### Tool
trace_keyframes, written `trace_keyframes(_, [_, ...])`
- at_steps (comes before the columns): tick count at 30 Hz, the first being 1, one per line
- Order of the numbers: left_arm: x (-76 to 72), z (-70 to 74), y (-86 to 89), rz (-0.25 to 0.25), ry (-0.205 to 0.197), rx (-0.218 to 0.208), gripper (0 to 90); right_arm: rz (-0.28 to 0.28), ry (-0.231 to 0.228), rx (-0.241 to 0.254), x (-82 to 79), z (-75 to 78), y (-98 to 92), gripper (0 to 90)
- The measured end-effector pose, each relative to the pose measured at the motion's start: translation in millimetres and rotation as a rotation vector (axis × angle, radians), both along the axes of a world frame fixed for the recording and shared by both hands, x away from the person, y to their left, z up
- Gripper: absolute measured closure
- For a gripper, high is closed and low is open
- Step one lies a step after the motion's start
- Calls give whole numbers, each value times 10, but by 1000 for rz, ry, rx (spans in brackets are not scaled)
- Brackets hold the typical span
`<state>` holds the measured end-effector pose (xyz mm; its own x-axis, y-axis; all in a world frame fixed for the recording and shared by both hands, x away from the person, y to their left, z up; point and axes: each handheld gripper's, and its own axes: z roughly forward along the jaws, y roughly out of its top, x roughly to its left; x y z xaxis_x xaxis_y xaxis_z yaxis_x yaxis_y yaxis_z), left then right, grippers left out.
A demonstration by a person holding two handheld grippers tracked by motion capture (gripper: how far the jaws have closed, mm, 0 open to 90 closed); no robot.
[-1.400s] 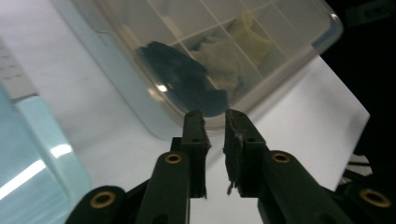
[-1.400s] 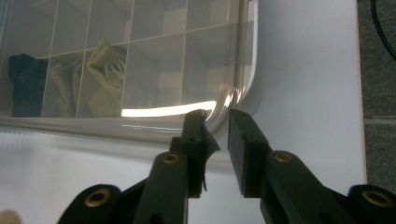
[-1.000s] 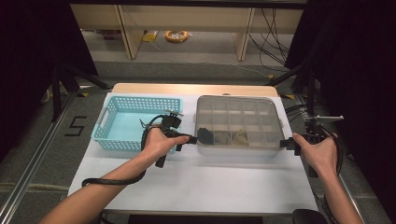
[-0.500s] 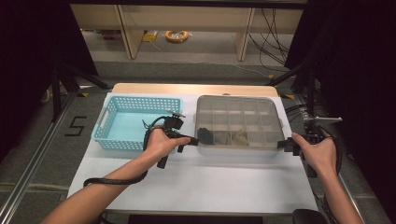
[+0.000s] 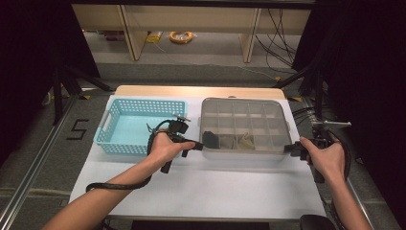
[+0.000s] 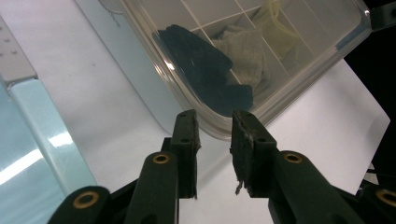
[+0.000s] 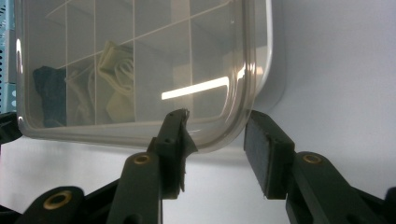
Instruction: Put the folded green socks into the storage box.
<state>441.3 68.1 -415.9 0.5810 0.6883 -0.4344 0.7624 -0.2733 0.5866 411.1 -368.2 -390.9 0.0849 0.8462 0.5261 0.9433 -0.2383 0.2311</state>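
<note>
On the white table (image 5: pixel 201 191), the clear compartment box (image 5: pixel 242 125) is sitting just right of the blue basket (image 5: pixel 139 125). Our left gripper (image 6: pixel 214 122) has just been closing at the box's near-left corner, gripping nothing; our right gripper (image 7: pixel 215 125) is gaping, straddling its near-right corner.

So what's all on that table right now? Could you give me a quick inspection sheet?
Surface: white table top, bare at the front.
Job's things: clear lidded compartment box holding a dark cloth and pale cloths.
Clutter: empty blue basket left of the box.
Grippers: left gripper at the box's near left corner, jaws just closing, rim not clamped; right gripper open at the near right corner, jaws either side of the rim.
Cables: black cable trailing from the left gripper.
Surroundings: shelf legs, floor cables, dark curtains.
</note>
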Motion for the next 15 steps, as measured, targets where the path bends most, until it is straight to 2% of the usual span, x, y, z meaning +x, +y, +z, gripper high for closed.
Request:
trace_keyframes(3, [3, 11, -1, -2, -7, -22, 726, -9, 8, 13, 9, -1, 16, 602])
trace_keyframes(4, [0, 19, -10, -3, -10, -24, 730, 6, 6, 3, 5, -8, 5, 603])
trace_keyframes(7, [-1, 20, -14, -6, -19, -14, 731, -35, 16, 13, 9, 7, 24, 631])
trace_keyframes(8, [3, 14, -7, -5, -16, -14, 731, -31, 9, 4, 6, 9, 14, 643])
trace_keyframes(9, [6, 9, 1, -2, -18, -10, 731, -39, 21, 21, -1, 19, 14, 649])
trace_keyframes(10, [3, 4, 7, 5, -21, -11, 733, -6, 10, 6, -8, 10, -12, 652])
trace_keyframes(12, [-12, 3, 24, 1, -30, -7, 747, -2, 4, 1, -15, 1, -14, 653])
trace_keyframes(15, [-33, 10, 33, -12, -21, -1, 792, 0, 5, 5, -21, 2, -20, 659])
